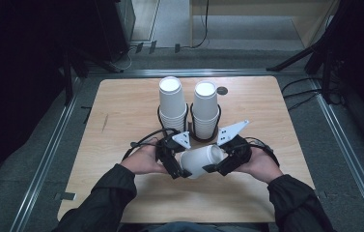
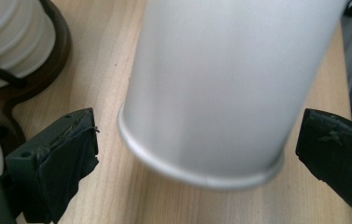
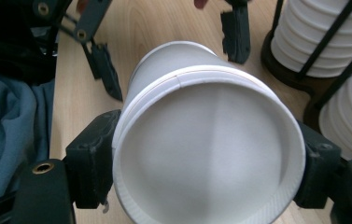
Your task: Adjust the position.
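Observation:
A white paper cup (image 1: 200, 161) lies on its side in the air just above the wooden table (image 1: 121, 111), near the front middle. My right gripper (image 1: 217, 164) is shut on it; in the right gripper view both jaws press the cup (image 3: 201, 140) at its closed end, which faces that camera. My left gripper (image 1: 180, 168) stands open around the cup's other end. In the left gripper view its two pads (image 2: 71, 154) flank the rimmed end of the cup (image 2: 220, 84) with a gap on each side. A hand holds each gripper.
Just behind the grippers, two tall stacks of upside-down white cups (image 1: 172, 104) (image 1: 205, 106) stand in a dark wire holder (image 1: 203, 137). A small dark disc (image 1: 222, 90) lies near the table's far edge. Dark sleeves enter from the bottom.

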A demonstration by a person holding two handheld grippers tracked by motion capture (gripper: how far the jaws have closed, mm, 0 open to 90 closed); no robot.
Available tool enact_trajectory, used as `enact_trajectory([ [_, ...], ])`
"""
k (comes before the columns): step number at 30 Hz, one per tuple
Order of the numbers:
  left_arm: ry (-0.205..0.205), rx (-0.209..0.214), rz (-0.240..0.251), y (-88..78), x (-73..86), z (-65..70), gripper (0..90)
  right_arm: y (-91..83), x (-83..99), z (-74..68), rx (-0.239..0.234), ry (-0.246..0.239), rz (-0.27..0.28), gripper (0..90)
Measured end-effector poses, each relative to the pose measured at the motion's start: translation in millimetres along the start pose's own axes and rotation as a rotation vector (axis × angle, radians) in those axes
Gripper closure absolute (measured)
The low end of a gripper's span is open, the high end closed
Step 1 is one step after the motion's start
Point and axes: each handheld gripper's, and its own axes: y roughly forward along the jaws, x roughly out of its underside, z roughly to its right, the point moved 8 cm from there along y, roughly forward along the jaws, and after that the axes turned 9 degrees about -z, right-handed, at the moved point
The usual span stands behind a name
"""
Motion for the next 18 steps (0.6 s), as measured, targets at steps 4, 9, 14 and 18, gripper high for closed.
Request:
enact_trajectory([
  [4, -0.037, -0.019, 0.032, -6.3, 2.4, -7.1, 0.0, -4.1, 3.2, 4.1, 0.013, 0.016, 0.006, 23.3],
  [9, -0.041, -0.012, 0.057, -10.3, 3.9, -8.4, 0.0, -7.3, 5.1, 6.5, 0.013, 0.028, 0.01, 23.3],
  [14, -0.048, -0.011, 0.106, -15.9, 1.5, -9.3, 0.0, -13.0, 7.3, 9.2, 0.025, 0.046, 0.027, 23.3],
  [18, -0.061, 0.005, 0.139, -19.2, -0.6, -8.8, 0.0, -17.0, 8.3, 10.9, 0.031, 0.054, 0.042, 23.3],
])
